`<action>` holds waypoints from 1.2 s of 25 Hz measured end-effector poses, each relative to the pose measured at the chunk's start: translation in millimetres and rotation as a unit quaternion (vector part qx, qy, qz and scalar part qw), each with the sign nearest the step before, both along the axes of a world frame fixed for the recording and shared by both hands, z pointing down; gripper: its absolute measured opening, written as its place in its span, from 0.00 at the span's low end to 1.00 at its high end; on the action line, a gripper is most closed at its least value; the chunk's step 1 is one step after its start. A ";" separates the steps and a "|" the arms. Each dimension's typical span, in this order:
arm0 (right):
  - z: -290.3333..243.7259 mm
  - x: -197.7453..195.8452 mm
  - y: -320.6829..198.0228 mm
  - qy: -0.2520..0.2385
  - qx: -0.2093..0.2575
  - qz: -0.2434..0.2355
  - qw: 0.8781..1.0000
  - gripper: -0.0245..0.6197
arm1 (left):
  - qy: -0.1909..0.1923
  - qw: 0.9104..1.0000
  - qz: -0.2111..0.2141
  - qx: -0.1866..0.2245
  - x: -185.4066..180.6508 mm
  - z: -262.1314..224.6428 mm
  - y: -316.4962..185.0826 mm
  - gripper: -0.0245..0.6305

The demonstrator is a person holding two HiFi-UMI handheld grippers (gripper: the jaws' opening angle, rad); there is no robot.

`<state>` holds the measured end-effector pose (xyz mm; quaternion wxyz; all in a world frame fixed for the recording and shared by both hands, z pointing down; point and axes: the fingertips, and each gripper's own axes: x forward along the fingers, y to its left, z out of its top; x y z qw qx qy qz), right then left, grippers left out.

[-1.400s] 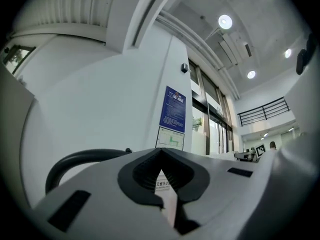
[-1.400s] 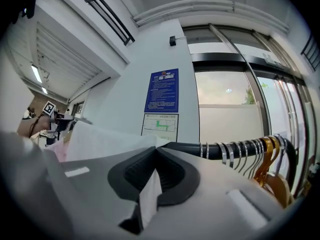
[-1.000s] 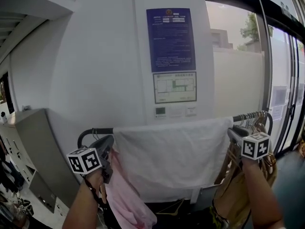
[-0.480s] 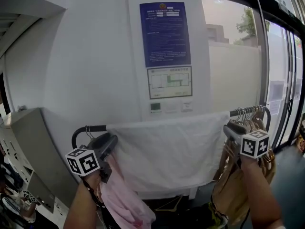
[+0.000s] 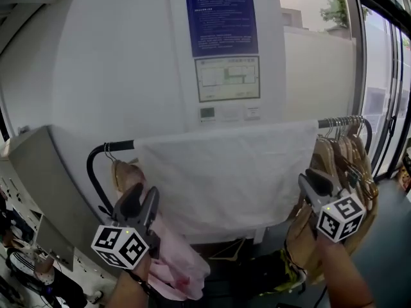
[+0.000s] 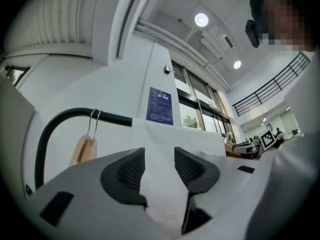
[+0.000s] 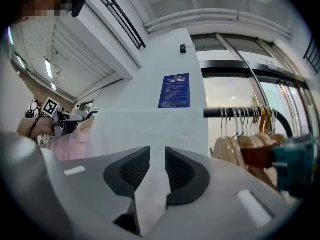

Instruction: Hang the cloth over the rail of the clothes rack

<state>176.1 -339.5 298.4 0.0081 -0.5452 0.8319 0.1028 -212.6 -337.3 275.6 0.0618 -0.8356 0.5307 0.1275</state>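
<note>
The white cloth (image 5: 225, 172) hangs draped over the black rail (image 5: 115, 146) of the clothes rack, spread wide between the hangers. My left gripper (image 5: 140, 197) is below and in front of the cloth's left edge, apart from it. Its jaws have just been opening and stand wide, with nothing between them. In the left gripper view (image 6: 160, 156) the cloth (image 6: 165, 139) shows beyond the gap. My right gripper (image 5: 313, 183) is off the cloth's right edge, open, and nothing is in its narrower gap (image 7: 157, 156). The cloth (image 7: 150, 126) hangs further off.
Wooden hangers (image 5: 347, 153) crowd the rail's right end and one hanger (image 5: 122, 172) hangs at its left bend. A pink garment (image 5: 176, 255) hangs below the left gripper. Behind the rack is a white pillar with a blue notice (image 5: 221, 15). A grey cabinet (image 5: 38, 191) stands at left.
Both grippers have dropped down and back from the cloth's upper corners. The left jaws have opened and let the cloth go. The cloth stays draped on the rail.
</note>
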 end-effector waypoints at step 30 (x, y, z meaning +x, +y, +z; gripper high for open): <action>140.9 -127.5 42.8 -0.030 -0.075 -0.109 0.991 0.04 | -0.076 0.991 0.050 -0.097 161.4 161.0 20.0 0.04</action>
